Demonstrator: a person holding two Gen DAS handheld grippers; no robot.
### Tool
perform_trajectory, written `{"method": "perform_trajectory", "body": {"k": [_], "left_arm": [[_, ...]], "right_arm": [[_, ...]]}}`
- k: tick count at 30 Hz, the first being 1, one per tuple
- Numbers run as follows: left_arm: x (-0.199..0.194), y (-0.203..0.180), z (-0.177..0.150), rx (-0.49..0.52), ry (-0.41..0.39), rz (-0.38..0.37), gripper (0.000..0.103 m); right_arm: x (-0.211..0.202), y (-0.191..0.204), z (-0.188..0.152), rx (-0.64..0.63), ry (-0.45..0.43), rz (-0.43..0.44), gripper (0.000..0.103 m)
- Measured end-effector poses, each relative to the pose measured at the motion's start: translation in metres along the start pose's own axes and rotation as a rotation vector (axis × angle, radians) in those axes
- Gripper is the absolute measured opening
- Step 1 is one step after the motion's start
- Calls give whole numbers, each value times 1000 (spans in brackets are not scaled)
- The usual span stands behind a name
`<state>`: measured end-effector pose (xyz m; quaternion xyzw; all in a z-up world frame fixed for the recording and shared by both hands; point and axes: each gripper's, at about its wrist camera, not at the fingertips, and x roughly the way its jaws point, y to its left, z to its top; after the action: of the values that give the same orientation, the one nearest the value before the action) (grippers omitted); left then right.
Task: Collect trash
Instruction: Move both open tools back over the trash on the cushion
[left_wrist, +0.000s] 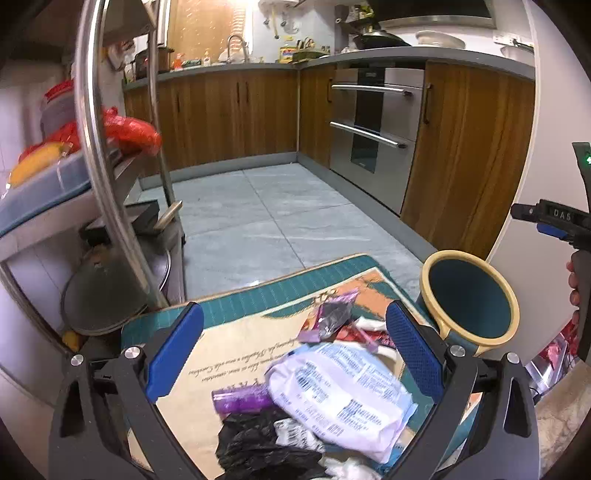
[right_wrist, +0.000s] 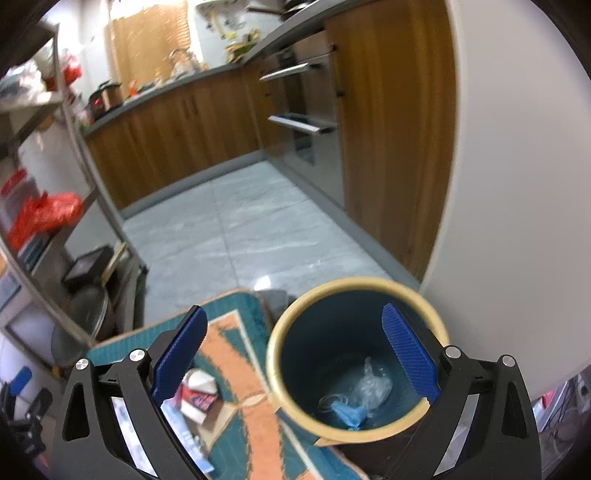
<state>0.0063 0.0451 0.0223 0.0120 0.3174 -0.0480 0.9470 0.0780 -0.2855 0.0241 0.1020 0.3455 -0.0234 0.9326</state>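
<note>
Both tongs wide and empty: trash under the left, bin under the right.

Your left gripper (left_wrist: 295, 354) hangs wide open over the pile on the mat (left_wrist: 236, 306), nothing between its pads; the white wrapper (left_wrist: 340, 398) lies just ahead and below, its long axis running slantwise across the jaws, with the purple tube (left_wrist: 240, 398) and black bag (left_wrist: 258, 439) beside it. Your right gripper (right_wrist: 295, 358), also spread and empty, straddles the rim of the bin (right_wrist: 277, 354), which holds a blue scrap (right_wrist: 349, 413). The left is nearer the pile; the bin stands to its right.
</note>
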Motion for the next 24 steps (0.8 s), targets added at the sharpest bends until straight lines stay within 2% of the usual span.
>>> {"method": "perform_trajectory", "body": {"k": [4,11,17,20,24], "left_arm": [[1,10,-8,4,19,23,97],[7,33,-20,-20,54,60,97],[22,44,-34,-9,128,75,97],[30,47,-41,-9,158,77,97],[40,47,-48,-17,198,41,97]], "right_arm": [[10,22,-6,-40,44,34,96],[17,61,-17,-130,69,101,96],[41,94,-34,-194,145,121,97],[52,110,-39,-238,167,129,97],[66,128,-39,-288,175,137,97]]}}
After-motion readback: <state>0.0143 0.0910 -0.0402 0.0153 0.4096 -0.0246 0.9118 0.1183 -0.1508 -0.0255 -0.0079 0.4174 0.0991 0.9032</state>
